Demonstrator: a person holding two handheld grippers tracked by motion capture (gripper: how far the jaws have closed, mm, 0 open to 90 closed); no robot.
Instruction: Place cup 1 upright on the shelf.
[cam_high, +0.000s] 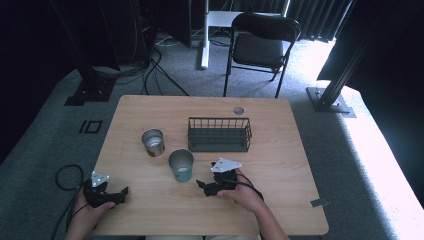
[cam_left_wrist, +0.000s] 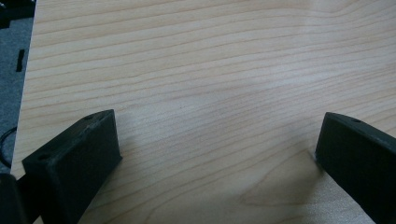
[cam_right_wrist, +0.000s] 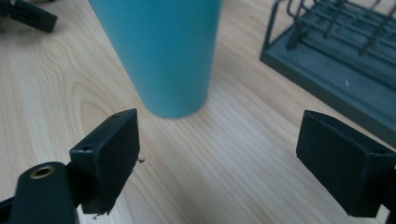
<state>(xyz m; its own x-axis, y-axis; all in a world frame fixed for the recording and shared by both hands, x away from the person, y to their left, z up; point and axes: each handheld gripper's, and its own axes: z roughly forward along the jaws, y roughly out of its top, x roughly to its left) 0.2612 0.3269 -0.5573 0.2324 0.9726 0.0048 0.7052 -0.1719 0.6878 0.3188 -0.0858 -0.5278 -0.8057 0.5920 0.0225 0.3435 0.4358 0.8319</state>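
A teal cup (cam_high: 180, 165) stands upright near the middle of the wooden table (cam_high: 280, 165). Just behind it to the left is a shiny metal cup (cam_high: 153, 142), and a dark wire rack (cam_high: 220, 134) sits behind it to the right. My right gripper (cam_high: 202, 187) lies low on the table, right of the teal cup and pointing at it. In the right gripper view its jaws (cam_right_wrist: 219, 158) stand open, with the teal cup (cam_right_wrist: 163, 51) a short way ahead and the rack (cam_right_wrist: 336, 60) at the upper right. My left gripper (cam_high: 122, 196) rests at the front left corner, open over bare wood (cam_left_wrist: 210, 93).
A black folding chair (cam_high: 260, 45) stands beyond the table's far edge. Cables (cam_high: 150, 75) trail over the grey carpet at the back left. A round grommet (cam_high: 238, 110) is set in the tabletop behind the rack. A cable loop (cam_high: 67, 175) lies left of the table.
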